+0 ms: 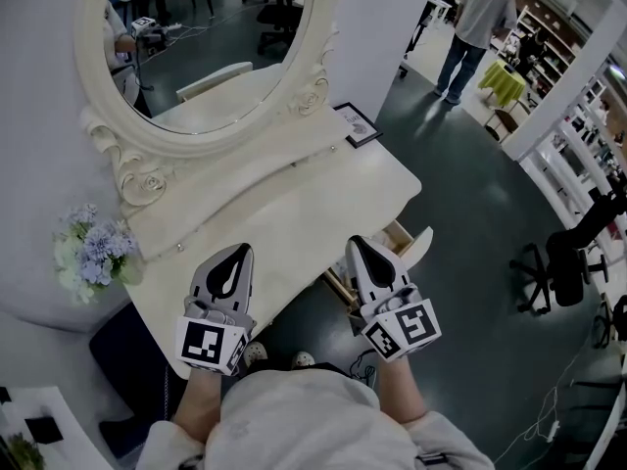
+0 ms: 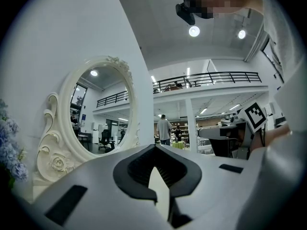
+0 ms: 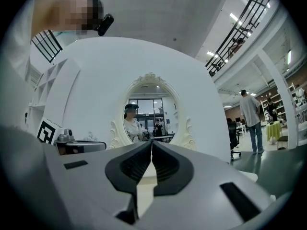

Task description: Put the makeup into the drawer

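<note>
Cream vanity table (image 1: 294,213); drawer (image 1: 416,246) open

Large open-plan hall, part lab, part office, with home-style set built inside.

Near: cream dressing table (image 1: 294,204), ornate oval mirror (image 1: 206,37), blue flowers (image 1: 93,248) at left, small framed picture (image 1: 355,122) at right. All stand against curved white partition wall (image 3: 96,80), like staged bedroom corner.

Around set: dark glossy floor (image 1: 460,194), black office chair (image 1: 563,262) at right, white shelving (image 1: 563,47) far right, green-draped table (image 1: 503,81), person (image 1: 475,27) standing far off.

Overhead: mezzanine with black railing (image 2: 206,78), round ceiling lights (image 2: 194,31), high ceiling.
</note>
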### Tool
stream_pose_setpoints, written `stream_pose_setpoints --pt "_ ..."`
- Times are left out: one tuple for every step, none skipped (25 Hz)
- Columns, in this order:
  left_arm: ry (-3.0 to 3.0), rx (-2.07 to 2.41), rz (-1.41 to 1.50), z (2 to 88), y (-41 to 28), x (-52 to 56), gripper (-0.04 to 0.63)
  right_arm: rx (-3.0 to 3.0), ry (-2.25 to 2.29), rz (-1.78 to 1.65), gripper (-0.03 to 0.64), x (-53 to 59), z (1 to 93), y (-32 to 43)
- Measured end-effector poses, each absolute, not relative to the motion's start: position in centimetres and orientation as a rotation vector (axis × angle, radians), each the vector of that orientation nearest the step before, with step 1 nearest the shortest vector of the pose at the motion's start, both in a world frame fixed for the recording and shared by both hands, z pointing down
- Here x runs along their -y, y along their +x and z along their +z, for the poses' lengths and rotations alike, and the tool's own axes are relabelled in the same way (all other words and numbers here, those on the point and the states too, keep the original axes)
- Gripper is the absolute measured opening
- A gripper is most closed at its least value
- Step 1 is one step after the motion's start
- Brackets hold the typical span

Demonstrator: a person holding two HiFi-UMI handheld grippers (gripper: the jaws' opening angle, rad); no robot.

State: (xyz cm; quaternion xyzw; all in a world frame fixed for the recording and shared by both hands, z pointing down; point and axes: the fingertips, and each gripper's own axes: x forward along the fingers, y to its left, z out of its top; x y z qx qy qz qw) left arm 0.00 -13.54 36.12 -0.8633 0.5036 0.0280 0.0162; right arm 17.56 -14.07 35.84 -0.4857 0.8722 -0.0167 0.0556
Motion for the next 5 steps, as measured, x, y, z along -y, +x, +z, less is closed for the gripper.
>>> stream_pose_setpoints --pt "-2.685 -1.566 0.088 36.11 0.00 13.54 0.012 -2.648 -1.472 -0.049 0.023 14.06 35.81 17.52" --pt "-2.686 -1.567 0.088 36.11 0.00 13.55 0.012 -2.648 -1.470 -0.048 0.023 14.04 35.77 17.48" --pt "-2.687 -1.568 0.088 36.12 -0.01 13.55 0.012 -2.649 -1.469 -0.046 0.023 14.02 35.73 17.45" --pt "-2.687 -1.568 0.088 36.13 -0.01 13.55 0.012 -2.650 -1.468 -0.043 0.023 14.01 35.70 17.43" --pt "-2.688 -1.569 0.087 36.15 -0.02 13.55 0.012 -2.650 -1.466 -0.041 0.023 14.00 35.66 17.40"
